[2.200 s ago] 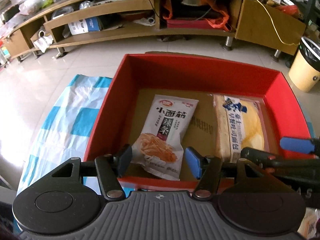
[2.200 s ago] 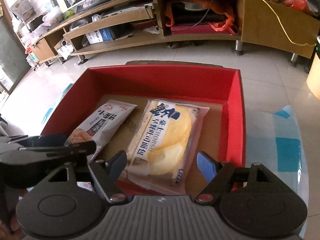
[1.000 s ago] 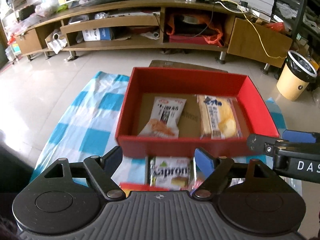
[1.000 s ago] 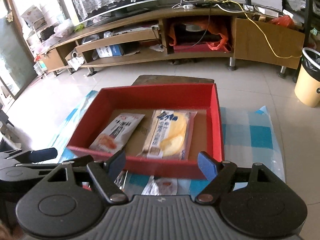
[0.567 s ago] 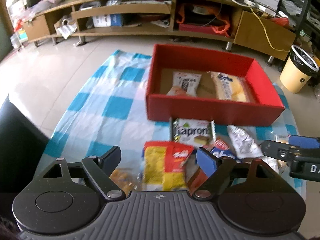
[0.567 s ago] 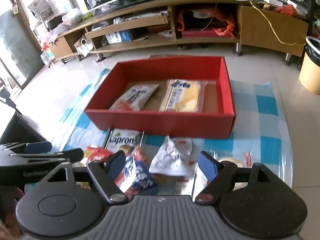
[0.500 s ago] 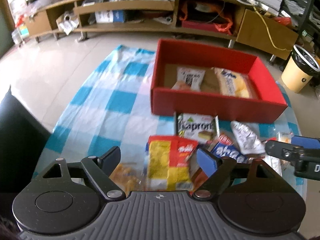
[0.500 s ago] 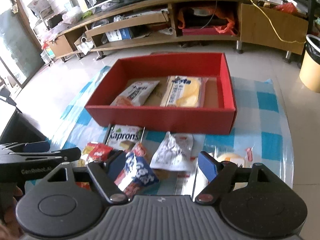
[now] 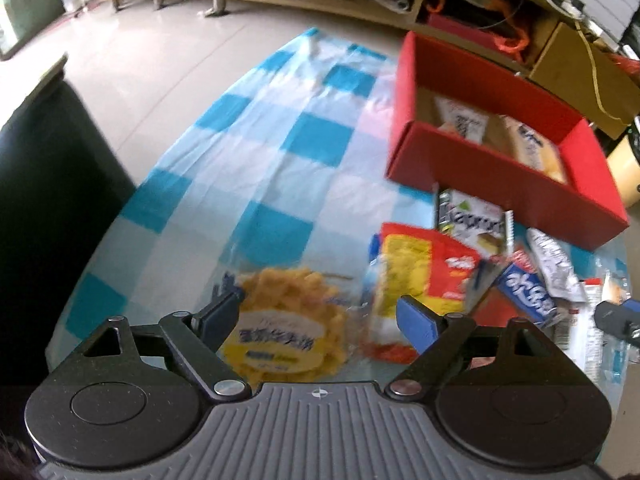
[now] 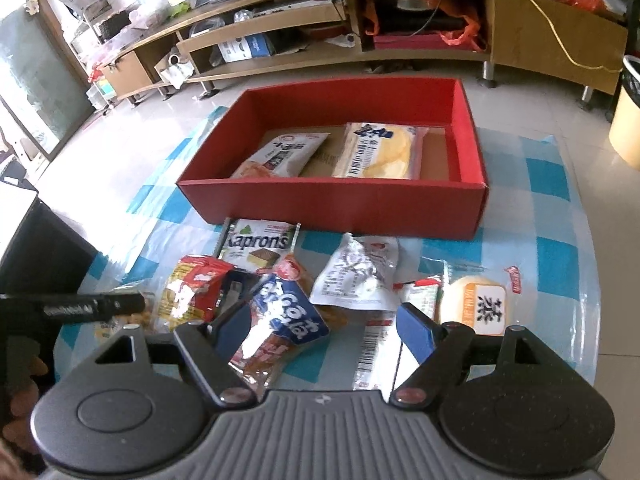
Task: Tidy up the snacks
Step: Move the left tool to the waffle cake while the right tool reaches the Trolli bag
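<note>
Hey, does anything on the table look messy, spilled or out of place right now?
Nothing is spilled or torn. The oddity is a jumble of snack packets overlapping at mixed angles on the checked cloth in front of the red box, which holds just two packets lying flat. One silver packet lies label-side down.

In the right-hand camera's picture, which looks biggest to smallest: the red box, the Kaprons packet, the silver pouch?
1. Red box, by far the largest.
2 and 3. Kaprons packet and silver pouch look much alike; the pouch is crumpled and nearer the camera, so I would not rank them.
</note>
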Available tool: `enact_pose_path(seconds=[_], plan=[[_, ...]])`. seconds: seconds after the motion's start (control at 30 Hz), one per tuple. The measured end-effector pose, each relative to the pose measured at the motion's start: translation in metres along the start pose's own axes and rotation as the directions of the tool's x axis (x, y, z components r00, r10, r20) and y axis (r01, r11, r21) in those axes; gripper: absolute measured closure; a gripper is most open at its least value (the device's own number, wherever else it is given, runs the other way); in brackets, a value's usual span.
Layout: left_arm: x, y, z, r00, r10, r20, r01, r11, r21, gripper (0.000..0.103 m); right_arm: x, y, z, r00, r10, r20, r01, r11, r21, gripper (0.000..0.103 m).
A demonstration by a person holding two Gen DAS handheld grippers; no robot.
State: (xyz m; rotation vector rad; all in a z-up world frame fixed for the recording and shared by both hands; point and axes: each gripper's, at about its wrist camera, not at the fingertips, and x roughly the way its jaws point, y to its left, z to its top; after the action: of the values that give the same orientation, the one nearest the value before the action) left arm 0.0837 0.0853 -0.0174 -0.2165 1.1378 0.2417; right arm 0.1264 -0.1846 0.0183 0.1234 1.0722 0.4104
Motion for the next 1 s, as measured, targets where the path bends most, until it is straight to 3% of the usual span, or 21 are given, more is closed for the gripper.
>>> enact_pose_path(seconds=[0.2,0.47,0.53,0.6,1.0], plan=[[0.01,0.017,-0.001,0.999,-0.011,-0.038,0.009,0.998,-0.062,0.013,0.005,0.015,0.001,1.0,0.028,-0.012,-0.029,0.999,-0.035,0.025],[0.033,0.007,-0.005,0.996,0.02,-0.082,-0.022,0.999,-0.027,0.004,0.012,0.026,0.0,0.999,0.041,-0.034,-0.043,0.998,-0.055,0.025],[0.031,0.008,-0.007,0.996,0.016,-0.086,-0.018,1.0,-0.024,0.007,0.014,0.031,-0.001,0.998,0.046,-0.042,-0.049,0.997,-0.065,0.025],[0.025,0.007,-0.011,0.996,0.037,-0.083,-0.036,0.999,0.007,0.02,0.016,0.036,0.0,0.997,0.054,-0.048,-0.057,0.995,-0.077,0.025],[0.006,0.027,-0.047,0.993,-0.057,-0.107,0.056,0.998,-0.011,0.025,0.044,0.084,0.005,0.987,0.115,-0.112,-0.129,0.984,-0.126,0.025]])
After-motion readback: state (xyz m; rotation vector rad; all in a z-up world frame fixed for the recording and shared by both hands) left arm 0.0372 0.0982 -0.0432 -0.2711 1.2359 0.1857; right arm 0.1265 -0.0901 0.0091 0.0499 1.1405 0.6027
